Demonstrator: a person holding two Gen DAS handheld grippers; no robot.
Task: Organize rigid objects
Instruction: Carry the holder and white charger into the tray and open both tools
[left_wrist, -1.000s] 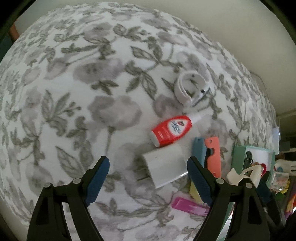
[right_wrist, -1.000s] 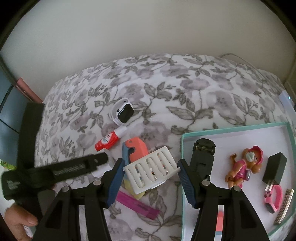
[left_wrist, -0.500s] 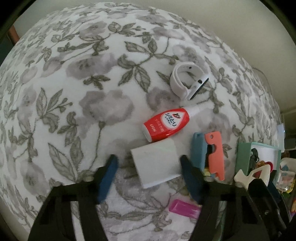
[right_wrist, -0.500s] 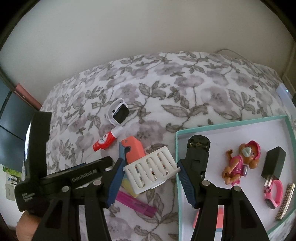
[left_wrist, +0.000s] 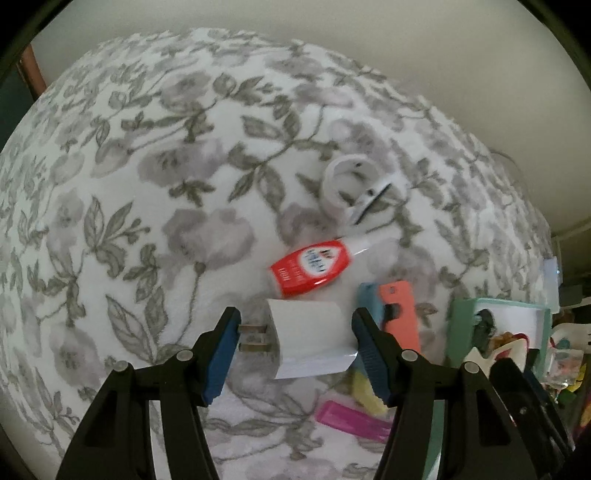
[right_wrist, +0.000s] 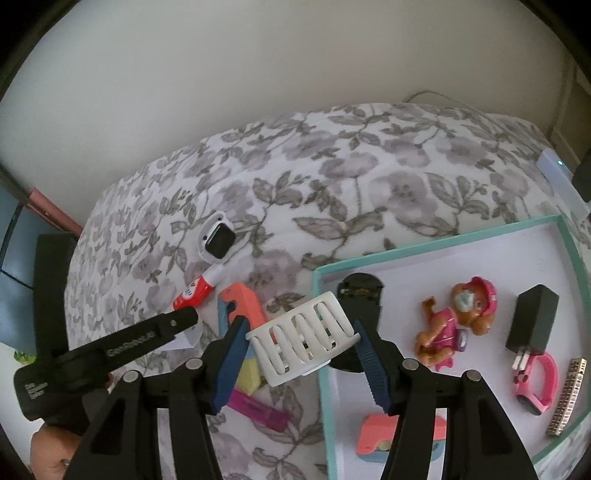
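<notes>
- Left gripper (left_wrist: 293, 345) clamped on white plug adapter (left_wrist: 310, 338): jaws have just been closing, prongs against one pad and the adapter's far end against the other, held above the floral blanket (left_wrist: 155, 192).
- Right gripper (right_wrist: 301, 341) grasping white slotted holder (right_wrist: 303, 341) over the near-left edge of the teal tray (right_wrist: 443, 236); its underside is hidden.
- In the tray: pink dog figure (right_wrist: 456, 323), black charger (right_wrist: 532, 319), pink band (right_wrist: 539, 380); a dark item behind the holder is mostly covered, unclear what.
- On the blanket: red tube (left_wrist: 312, 267), white smartwatch (left_wrist: 356, 188) blurred, coral piece (left_wrist: 400, 315) part-hidden by a finger, magenta strip (left_wrist: 351, 421) soft-focus.
- A hand (right_wrist: 51, 456) at bottom left, cut off by the frame.
</notes>
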